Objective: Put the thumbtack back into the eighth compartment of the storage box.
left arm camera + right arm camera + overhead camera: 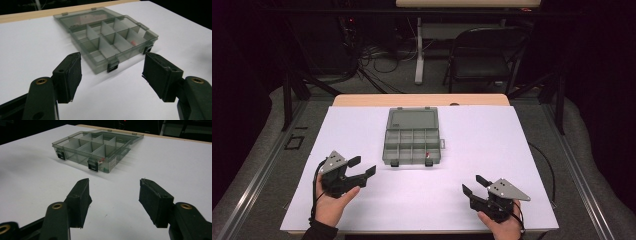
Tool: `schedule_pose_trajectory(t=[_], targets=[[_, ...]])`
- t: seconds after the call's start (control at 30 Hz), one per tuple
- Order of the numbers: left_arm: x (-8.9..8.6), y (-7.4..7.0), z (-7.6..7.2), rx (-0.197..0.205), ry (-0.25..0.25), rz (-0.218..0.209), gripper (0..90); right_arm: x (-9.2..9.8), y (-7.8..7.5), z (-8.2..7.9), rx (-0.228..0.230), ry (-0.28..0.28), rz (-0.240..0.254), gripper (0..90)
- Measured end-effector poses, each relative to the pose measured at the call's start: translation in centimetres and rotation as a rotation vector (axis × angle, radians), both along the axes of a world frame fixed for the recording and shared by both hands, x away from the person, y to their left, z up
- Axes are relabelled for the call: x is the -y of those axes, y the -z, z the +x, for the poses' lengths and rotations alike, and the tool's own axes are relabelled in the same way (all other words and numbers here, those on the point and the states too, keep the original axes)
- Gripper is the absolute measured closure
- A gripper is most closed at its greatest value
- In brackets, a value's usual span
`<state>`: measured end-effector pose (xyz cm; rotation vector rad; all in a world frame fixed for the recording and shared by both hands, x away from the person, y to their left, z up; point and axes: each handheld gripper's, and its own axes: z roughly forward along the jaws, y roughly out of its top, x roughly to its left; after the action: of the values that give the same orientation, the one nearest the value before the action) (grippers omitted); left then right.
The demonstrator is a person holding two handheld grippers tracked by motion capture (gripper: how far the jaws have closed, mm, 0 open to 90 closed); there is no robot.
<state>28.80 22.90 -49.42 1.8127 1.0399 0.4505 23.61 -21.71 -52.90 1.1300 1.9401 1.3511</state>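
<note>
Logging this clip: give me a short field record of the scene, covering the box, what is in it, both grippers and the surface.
surface: white sheet over a wooden table
box: grey see-through compartment box, lid open and lying flat behind the tray, two black latches at its near edge
contents: one small red piece in a near corner compartment; other compartments look bare
left gripper: jaws apart, nothing between them, short of the box
right gripper: jaws apart, nothing between them, short of the box
</note>
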Motion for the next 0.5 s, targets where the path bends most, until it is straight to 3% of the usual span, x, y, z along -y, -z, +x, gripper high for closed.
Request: schedule_pose_trajectory(t=[0.3,0.5], targets=[[-2.9,1.1,-1.7,0.013,-0.073,-0.025,31.4,-0.1,0.1,0.0,-0.004,0.006,-0.003,41.1],[-3.8,2.1,-2.3,0.004,-0.091,-0.031,31.5,0.0,0.2,0.1,-0.005,0.008,-0.006,41.1]])
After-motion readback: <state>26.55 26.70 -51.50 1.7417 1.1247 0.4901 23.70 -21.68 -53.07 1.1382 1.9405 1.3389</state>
